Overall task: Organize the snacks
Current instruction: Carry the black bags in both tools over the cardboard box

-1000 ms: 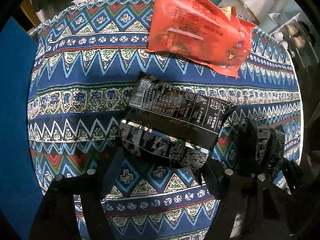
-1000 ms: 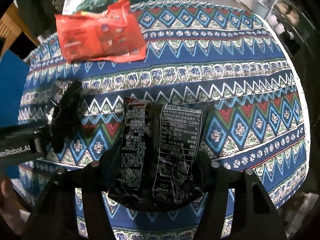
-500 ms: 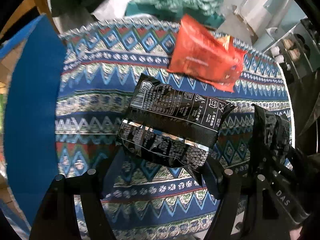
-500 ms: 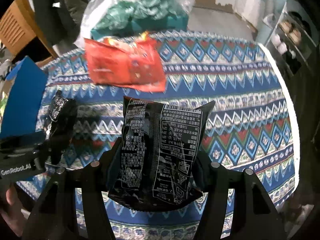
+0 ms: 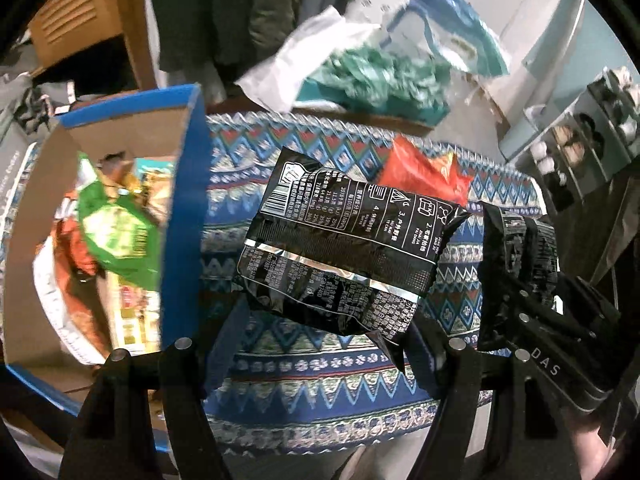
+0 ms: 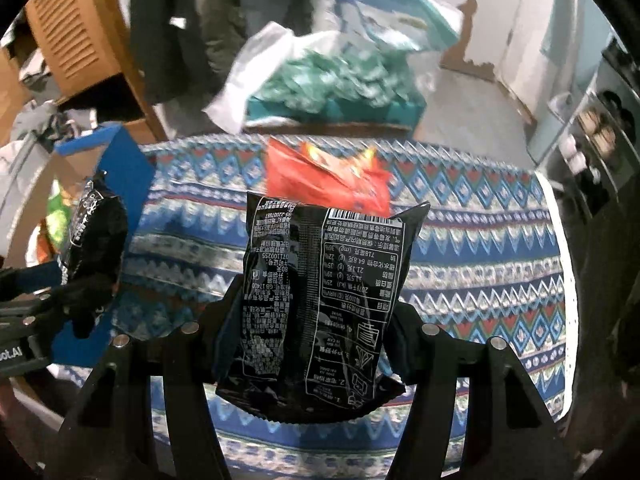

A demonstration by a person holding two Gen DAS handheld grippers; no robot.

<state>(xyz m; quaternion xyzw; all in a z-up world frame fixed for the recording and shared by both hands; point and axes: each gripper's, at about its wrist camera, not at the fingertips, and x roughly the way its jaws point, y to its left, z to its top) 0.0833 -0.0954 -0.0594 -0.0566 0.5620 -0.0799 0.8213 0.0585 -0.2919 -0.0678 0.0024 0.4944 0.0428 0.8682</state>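
My left gripper [image 5: 326, 320] is shut on a black snack packet [image 5: 344, 248], held crosswise above the patterned tablecloth [image 5: 320, 364]. My right gripper [image 6: 310, 340] is shut on a second black snack packet [image 6: 324, 304], held upright in the air. Each held packet also shows in the other view: the right one at the right edge [image 5: 516, 256], the left one at the left edge [image 6: 96, 248]. A red snack bag [image 6: 324, 180] lies on the far side of the table. An open blue cardboard box [image 5: 182, 216] with several snacks inside, a green bag [image 5: 116, 232] among them, stands left of the table.
Beyond the table lie a white plastic bag [image 5: 304, 68] and a heap of teal packets [image 5: 380, 80]. A wooden cabinet [image 6: 76, 36] stands at the back left. Shelves with small items [image 5: 592, 132] are on the right. Dark clothing hangs behind.
Both grippers have risen with their black packets and tilted up. The table has dropped away, the blue box's inside and the room behind have come into view.
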